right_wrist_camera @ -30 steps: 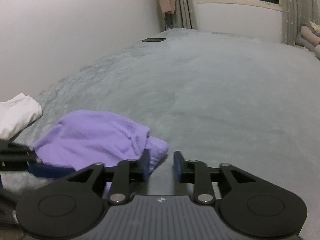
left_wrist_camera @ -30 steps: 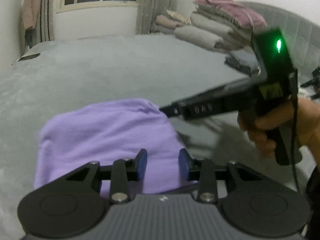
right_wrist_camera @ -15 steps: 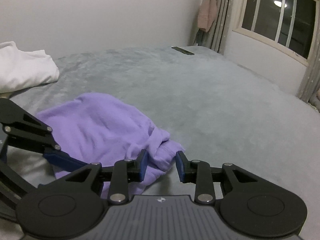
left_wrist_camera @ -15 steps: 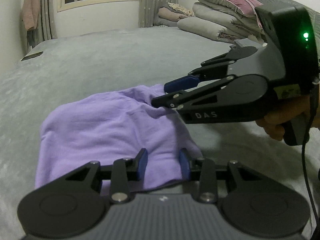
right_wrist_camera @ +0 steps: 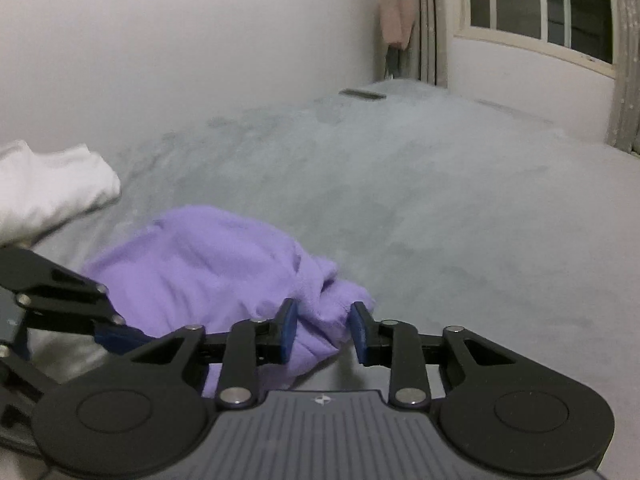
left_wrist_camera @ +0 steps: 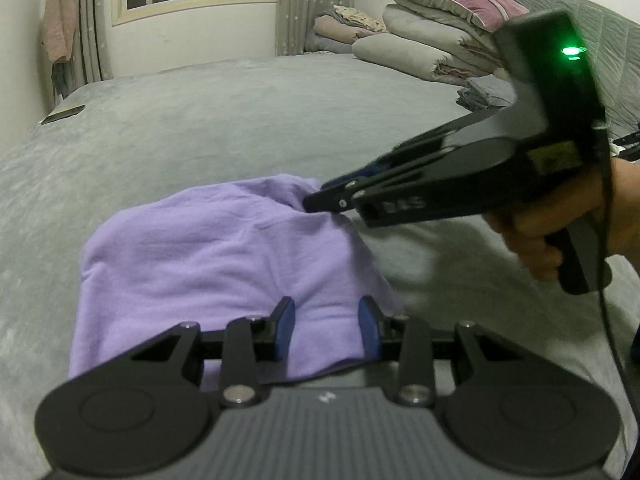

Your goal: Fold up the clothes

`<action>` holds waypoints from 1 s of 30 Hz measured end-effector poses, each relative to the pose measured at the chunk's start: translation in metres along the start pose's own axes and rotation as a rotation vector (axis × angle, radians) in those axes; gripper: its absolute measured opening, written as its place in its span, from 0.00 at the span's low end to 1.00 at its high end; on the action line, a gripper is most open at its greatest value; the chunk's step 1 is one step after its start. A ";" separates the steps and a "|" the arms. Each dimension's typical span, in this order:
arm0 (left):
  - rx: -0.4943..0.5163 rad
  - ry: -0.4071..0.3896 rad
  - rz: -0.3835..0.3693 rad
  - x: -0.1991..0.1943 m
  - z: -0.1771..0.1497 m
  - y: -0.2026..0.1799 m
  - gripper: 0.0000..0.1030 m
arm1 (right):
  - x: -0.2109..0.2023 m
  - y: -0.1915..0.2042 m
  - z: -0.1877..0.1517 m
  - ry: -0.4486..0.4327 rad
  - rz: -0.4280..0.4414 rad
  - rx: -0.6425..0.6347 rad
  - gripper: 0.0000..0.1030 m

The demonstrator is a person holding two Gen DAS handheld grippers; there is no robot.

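A folded purple garment (left_wrist_camera: pixel 216 264) lies on the grey bed (left_wrist_camera: pixel 240 120); it also shows in the right wrist view (right_wrist_camera: pixel 216 272). My left gripper (left_wrist_camera: pixel 326 330) is open, its blue pads astride the garment's near edge. My right gripper (right_wrist_camera: pixel 323 328) is open with a bunched corner of the garment between its pads. In the left wrist view the right gripper (left_wrist_camera: pixel 320 200) reaches in from the right and its tips touch the garment's far right corner. The left gripper's fingers (right_wrist_camera: pixel 100 320) show at the left of the right wrist view.
A white folded garment (right_wrist_camera: pixel 48 184) lies at the bed's left edge by the wall. Stacked quilts and pillows (left_wrist_camera: pixel 432 44) sit at the headboard side. A dark flat object (left_wrist_camera: pixel 64 114) lies at the far corner. A window and curtains stand behind.
The right gripper has lowered and turned so its tips sit at the garment's far right corner. The garment's right side has bunched up slightly. The left gripper has stayed in place.
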State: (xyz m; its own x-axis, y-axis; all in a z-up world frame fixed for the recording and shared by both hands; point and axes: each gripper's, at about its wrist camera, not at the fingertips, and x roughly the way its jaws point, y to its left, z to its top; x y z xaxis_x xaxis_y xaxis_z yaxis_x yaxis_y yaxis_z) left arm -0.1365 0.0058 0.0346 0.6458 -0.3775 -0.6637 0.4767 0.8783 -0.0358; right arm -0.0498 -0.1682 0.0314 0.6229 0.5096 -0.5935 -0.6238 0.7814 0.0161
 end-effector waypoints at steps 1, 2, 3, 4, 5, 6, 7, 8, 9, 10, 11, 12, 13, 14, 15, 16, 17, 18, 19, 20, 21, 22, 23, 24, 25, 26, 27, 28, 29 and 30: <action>0.002 0.001 -0.001 0.000 0.000 0.000 0.32 | 0.005 0.001 0.000 0.014 -0.010 0.002 0.08; 0.004 0.003 -0.002 0.000 0.000 0.000 0.32 | 0.008 -0.002 0.001 0.016 -0.025 0.025 0.05; 0.005 0.004 -0.003 0.000 0.000 0.001 0.32 | 0.006 -0.006 0.001 0.008 -0.034 0.052 0.03; 0.006 0.007 -0.004 0.000 0.000 0.001 0.32 | 0.004 -0.012 0.002 -0.006 -0.046 0.077 0.03; 0.007 0.010 -0.006 0.000 0.001 0.001 0.32 | -0.001 -0.014 0.004 -0.032 -0.061 0.083 0.03; 0.008 0.012 -0.007 0.000 0.001 0.001 0.32 | -0.006 -0.015 0.007 -0.057 -0.077 0.089 0.03; 0.011 0.014 -0.007 -0.001 0.001 0.001 0.32 | -0.011 -0.017 0.009 -0.083 -0.093 0.095 0.03; 0.012 0.015 -0.007 -0.001 0.001 0.001 0.32 | -0.015 -0.018 0.011 -0.103 -0.109 0.098 0.03; 0.014 0.015 -0.007 0.000 0.001 0.001 0.32 | -0.011 -0.015 0.012 -0.091 -0.126 0.084 0.03; 0.015 0.016 -0.007 0.000 0.001 0.001 0.32 | -0.007 -0.013 0.012 -0.079 -0.143 0.069 0.03; 0.016 0.016 -0.008 0.000 0.001 0.001 0.32 | -0.002 -0.010 0.012 -0.067 -0.159 0.054 0.03; 0.017 0.017 -0.010 -0.001 0.001 0.001 0.32 | 0.002 -0.008 0.012 -0.053 -0.178 0.040 0.03; 0.017 0.018 -0.012 -0.001 0.000 0.001 0.32 | 0.011 -0.008 0.011 -0.024 -0.205 0.027 0.03; 0.018 0.018 -0.014 -0.001 0.000 0.001 0.32 | 0.020 -0.008 0.008 0.000 -0.218 0.016 0.03; 0.019 0.019 -0.015 -0.001 0.000 0.001 0.32 | 0.025 -0.007 0.005 0.007 -0.214 0.013 0.03; 0.020 0.019 -0.015 -0.001 0.000 0.001 0.32 | 0.027 -0.006 0.004 0.009 -0.205 0.013 0.03; 0.020 0.020 -0.016 -0.001 0.000 0.001 0.32 | 0.026 -0.006 0.006 0.001 -0.204 0.015 0.03; 0.020 0.020 -0.016 -0.001 0.000 0.001 0.32 | 0.022 -0.009 0.008 -0.015 -0.217 0.029 0.04; 0.020 0.021 -0.017 -0.001 0.000 0.001 0.32 | 0.017 -0.011 0.010 -0.034 -0.233 0.044 0.04; 0.020 0.020 -0.018 -0.001 0.000 0.001 0.32 | 0.009 -0.016 0.012 -0.062 -0.259 0.070 0.04; 0.020 0.020 -0.021 -0.001 0.000 0.002 0.32 | 0.004 -0.020 0.012 -0.075 -0.272 0.095 0.05; 0.017 0.018 -0.026 -0.002 0.000 0.004 0.32 | -0.001 -0.024 0.012 -0.088 -0.283 0.120 0.05; 0.008 0.016 -0.037 -0.003 0.000 0.007 0.32 | -0.006 -0.029 0.013 -0.096 -0.279 0.140 0.05; -0.009 0.013 -0.050 -0.004 0.001 0.012 0.32 | -0.010 -0.031 0.012 -0.102 -0.263 0.150 0.05; -0.032 0.009 -0.064 -0.005 0.003 0.017 0.32 | -0.012 -0.031 0.012 -0.105 -0.235 0.156 0.05; -0.060 0.001 -0.071 -0.008 0.004 0.024 0.33 | -0.013 -0.028 0.013 -0.106 -0.202 0.158 0.05; -0.089 -0.010 -0.073 -0.011 0.005 0.031 0.33 | -0.010 -0.025 0.016 -0.104 -0.177 0.158 0.05; -0.114 -0.022 -0.068 -0.014 0.007 0.039 0.35 | -0.008 -0.020 0.019 -0.101 -0.151 0.155 0.05; -0.137 -0.038 -0.050 -0.018 0.008 0.048 0.39 | -0.007 -0.015 0.020 -0.095 -0.132 0.142 0.06; -0.162 -0.058 -0.027 -0.022 0.010 0.058 0.41 | -0.005 -0.012 0.019 -0.086 -0.121 0.131 0.08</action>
State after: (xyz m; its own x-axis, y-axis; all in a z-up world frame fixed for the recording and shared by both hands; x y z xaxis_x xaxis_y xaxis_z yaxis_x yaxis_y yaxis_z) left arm -0.1171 0.0622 0.0546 0.6695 -0.4136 -0.6170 0.3952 0.9017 -0.1756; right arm -0.0366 -0.1730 0.0500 0.7309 0.4338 -0.5268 -0.4788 0.8761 0.0572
